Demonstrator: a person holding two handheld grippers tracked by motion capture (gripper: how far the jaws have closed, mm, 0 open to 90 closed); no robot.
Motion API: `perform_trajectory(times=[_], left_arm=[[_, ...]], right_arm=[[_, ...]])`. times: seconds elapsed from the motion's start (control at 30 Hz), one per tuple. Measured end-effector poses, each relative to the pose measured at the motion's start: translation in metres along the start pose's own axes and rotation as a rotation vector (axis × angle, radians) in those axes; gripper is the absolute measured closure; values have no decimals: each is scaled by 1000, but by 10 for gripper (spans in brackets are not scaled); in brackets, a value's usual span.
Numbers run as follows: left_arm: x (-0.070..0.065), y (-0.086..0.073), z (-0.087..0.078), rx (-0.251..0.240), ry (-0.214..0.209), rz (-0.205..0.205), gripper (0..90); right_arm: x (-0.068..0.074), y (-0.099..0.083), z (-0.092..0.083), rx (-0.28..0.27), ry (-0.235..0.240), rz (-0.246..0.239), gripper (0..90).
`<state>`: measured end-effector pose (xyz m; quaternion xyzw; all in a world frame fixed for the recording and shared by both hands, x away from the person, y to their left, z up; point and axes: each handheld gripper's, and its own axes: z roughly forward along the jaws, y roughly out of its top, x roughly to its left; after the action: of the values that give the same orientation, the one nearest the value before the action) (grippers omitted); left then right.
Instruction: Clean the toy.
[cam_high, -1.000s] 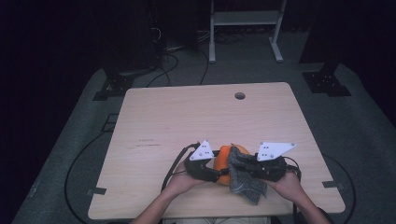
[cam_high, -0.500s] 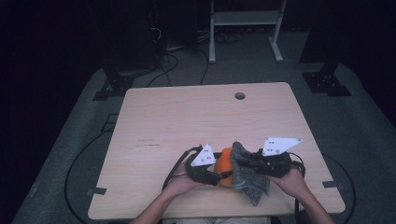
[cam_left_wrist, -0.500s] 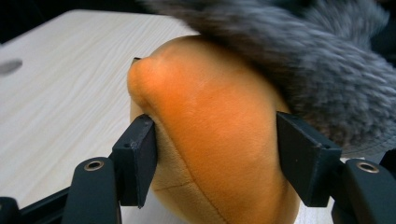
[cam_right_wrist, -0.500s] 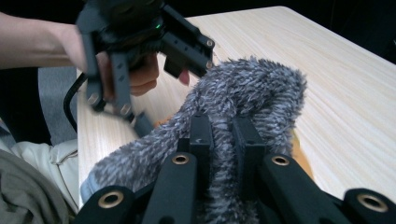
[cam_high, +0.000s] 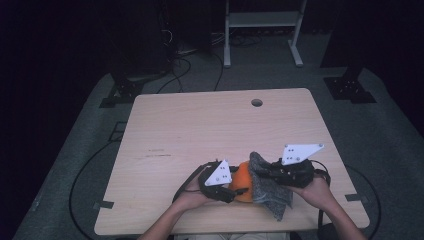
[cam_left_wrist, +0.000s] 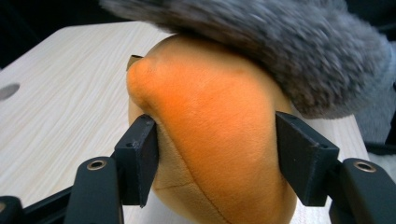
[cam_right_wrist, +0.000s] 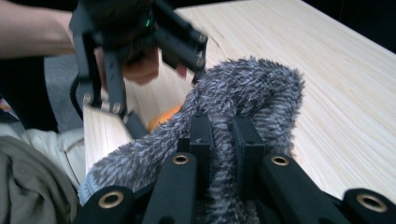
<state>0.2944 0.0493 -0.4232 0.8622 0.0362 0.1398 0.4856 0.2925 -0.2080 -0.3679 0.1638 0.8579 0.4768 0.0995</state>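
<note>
A rounded orange plush (cam_high: 241, 177) sits near the table's front edge, between my two grippers. My left gripper (cam_high: 237, 189) comes at it from the left and is shut on it. In the left gripper view both pads (cam_left_wrist: 140, 158) press into the orange plush (cam_left_wrist: 219, 121), and the jaws have just been closing a little further. My right gripper (cam_high: 266, 174) is shut on a fuzzy grey cloth (cam_high: 269, 189), which lies against the plush's right side and hangs toward the table's front edge. In the right gripper view the jaws (cam_right_wrist: 224, 135) pinch the grey cloth (cam_right_wrist: 252, 88), with a bit of orange plush (cam_right_wrist: 163, 119) behind it.
The light wooden table (cam_high: 200, 130) has a small round hole (cam_high: 257, 102) near its far edge. Beyond it a white stand (cam_high: 260, 30) rises from a dark floor with cables (cam_high: 185, 55). The person's forearms come in over the front edge.
The right gripper has lifted the grey cloth a little, so its top now stands up against the plush. The left hand has kept its place.
</note>
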Motion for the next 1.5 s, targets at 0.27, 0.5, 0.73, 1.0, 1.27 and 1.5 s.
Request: perform_trajectory(times=[0.27,0.5,0.73,1.0,1.27,1.5], left_arm=[[13,-11,-4,-7,-32,-103,347],[26,-11,-4,-66,-75,-340,207],[27,-15,-8,-57,-41,-294,360],[26,-12,-8,-54,-30,-280,358],[23,-7,5,-8,-16,-428,130],[14,-2,-2,-77,0,-240,447]], right_arm=[[-14,-19,6,50,-6,50,804],[-7,-19,17,13,-4,79,803],[-9,-25,16,30,5,69,803],[-25,-39,6,-3,-17,136,800],[-16,-41,13,10,-46,116,802],[-5,-41,1,-4,-52,81,802]])
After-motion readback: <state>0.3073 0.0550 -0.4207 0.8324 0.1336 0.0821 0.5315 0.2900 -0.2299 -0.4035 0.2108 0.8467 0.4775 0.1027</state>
